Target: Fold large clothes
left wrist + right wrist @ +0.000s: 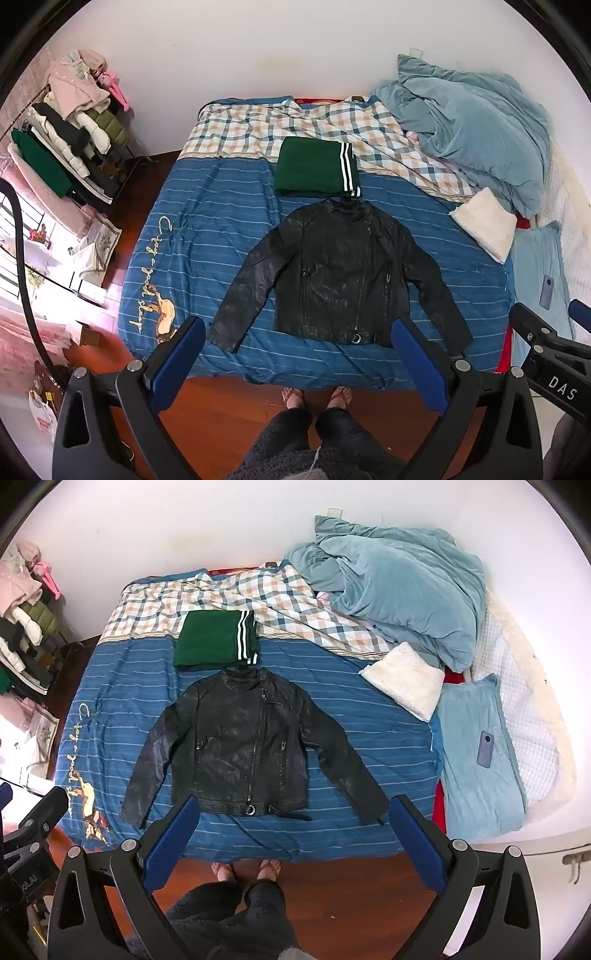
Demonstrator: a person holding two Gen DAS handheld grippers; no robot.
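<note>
A black leather jacket (332, 277) lies flat and face up on the blue striped bedsheet (207, 236), sleeves spread out to both sides; it also shows in the right wrist view (240, 749). A folded green garment with white stripes (314, 171) lies just beyond its collar, also in the right wrist view (218, 640). My left gripper (299, 332) is open and empty, held high above the bed's near edge. My right gripper (291, 808) is open and empty too, at a similar height; its body shows in the left wrist view (546, 350).
A rumpled light blue duvet (399, 587) and a checked sheet (236, 590) lie at the bed's far end. A white fluffy folded item (406, 679) and a phone (484, 754) lie right. A clothes rack (70, 147) stands left. The person's feet (314, 397) stand on the wooden floor.
</note>
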